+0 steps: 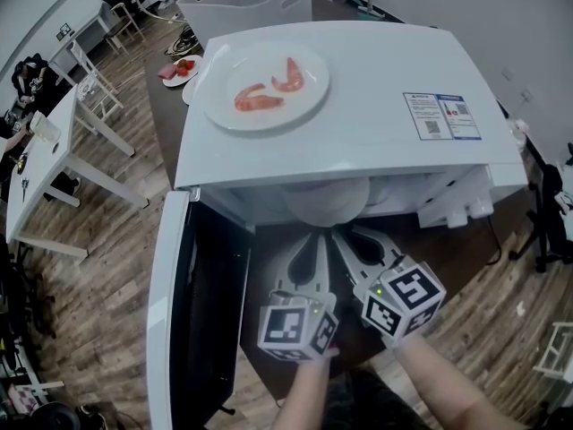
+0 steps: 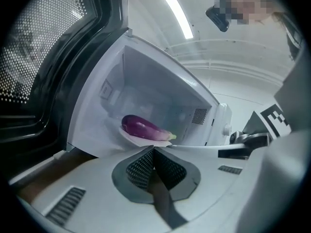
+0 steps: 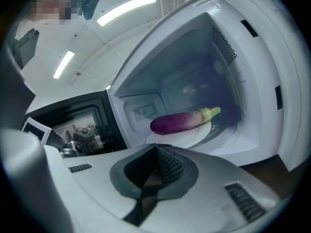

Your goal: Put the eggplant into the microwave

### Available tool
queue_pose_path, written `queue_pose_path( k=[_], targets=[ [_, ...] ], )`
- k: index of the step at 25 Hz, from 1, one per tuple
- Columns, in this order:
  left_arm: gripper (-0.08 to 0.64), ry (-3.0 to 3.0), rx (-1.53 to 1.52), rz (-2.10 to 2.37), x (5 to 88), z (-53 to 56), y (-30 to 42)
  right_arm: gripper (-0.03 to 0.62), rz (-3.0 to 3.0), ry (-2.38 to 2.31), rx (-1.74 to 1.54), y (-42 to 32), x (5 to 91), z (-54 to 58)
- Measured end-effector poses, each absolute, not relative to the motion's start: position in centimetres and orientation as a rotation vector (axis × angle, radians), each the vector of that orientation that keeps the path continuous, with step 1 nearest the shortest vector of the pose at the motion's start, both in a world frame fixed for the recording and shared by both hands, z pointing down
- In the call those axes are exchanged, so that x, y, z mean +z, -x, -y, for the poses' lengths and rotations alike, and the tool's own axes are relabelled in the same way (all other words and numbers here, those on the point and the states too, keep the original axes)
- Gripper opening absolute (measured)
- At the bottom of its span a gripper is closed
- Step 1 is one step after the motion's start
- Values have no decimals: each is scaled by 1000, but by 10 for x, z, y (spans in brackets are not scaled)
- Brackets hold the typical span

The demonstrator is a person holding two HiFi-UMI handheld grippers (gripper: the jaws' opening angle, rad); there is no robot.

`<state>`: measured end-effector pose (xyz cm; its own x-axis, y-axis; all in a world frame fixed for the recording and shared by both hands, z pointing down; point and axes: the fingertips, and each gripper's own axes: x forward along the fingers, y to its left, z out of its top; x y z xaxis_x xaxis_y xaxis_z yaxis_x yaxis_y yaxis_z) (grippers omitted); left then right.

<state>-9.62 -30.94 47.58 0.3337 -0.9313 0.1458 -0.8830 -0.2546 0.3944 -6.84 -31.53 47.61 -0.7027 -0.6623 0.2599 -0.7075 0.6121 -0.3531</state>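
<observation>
A purple eggplant (image 2: pixel 144 127) (image 3: pixel 181 121) with a green stem lies on a white plate (image 2: pixel 146 141) (image 3: pixel 182 136) inside the open white microwave (image 1: pixel 358 106). In the head view only the plate's edge (image 1: pixel 327 206) shows under the microwave's top. Both grippers are held side by side just in front of the opening, apart from the eggplant. My left gripper (image 1: pixel 313 245) (image 2: pixel 153 150) is shut with nothing in it. My right gripper (image 1: pixel 356 240) (image 3: pixel 156 147) is also shut and empty, a little to the right of the left one.
The microwave door (image 1: pixel 170 312) stands swung open at the left, beside the left gripper. On the microwave's top rests a plate with shrimp (image 1: pixel 264 86). Behind are a white bin (image 1: pixel 246 3) and a small dish of red food (image 1: pixel 179 70). A white table (image 1: pixel 45 168) is far left.
</observation>
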Motion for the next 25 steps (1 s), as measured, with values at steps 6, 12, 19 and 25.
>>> queue_pose_path(
  k=[6, 12, 19, 25],
  targets=[
    [2, -2212, -136, 1596, 481, 315, 95, 2, 2712, -1164, 648, 70, 479, 323],
    [2, -2220, -129, 1590, 480, 324, 95, 2, 2703, -1190, 666, 69, 480, 332],
    [2, -2225, -100, 1590, 482, 331, 95, 2, 2700, -1199, 676, 71, 481, 340],
    [2, -2226, -99, 1603, 479, 338, 99, 1, 2710, -1199, 667, 74, 478, 346]
  ],
)
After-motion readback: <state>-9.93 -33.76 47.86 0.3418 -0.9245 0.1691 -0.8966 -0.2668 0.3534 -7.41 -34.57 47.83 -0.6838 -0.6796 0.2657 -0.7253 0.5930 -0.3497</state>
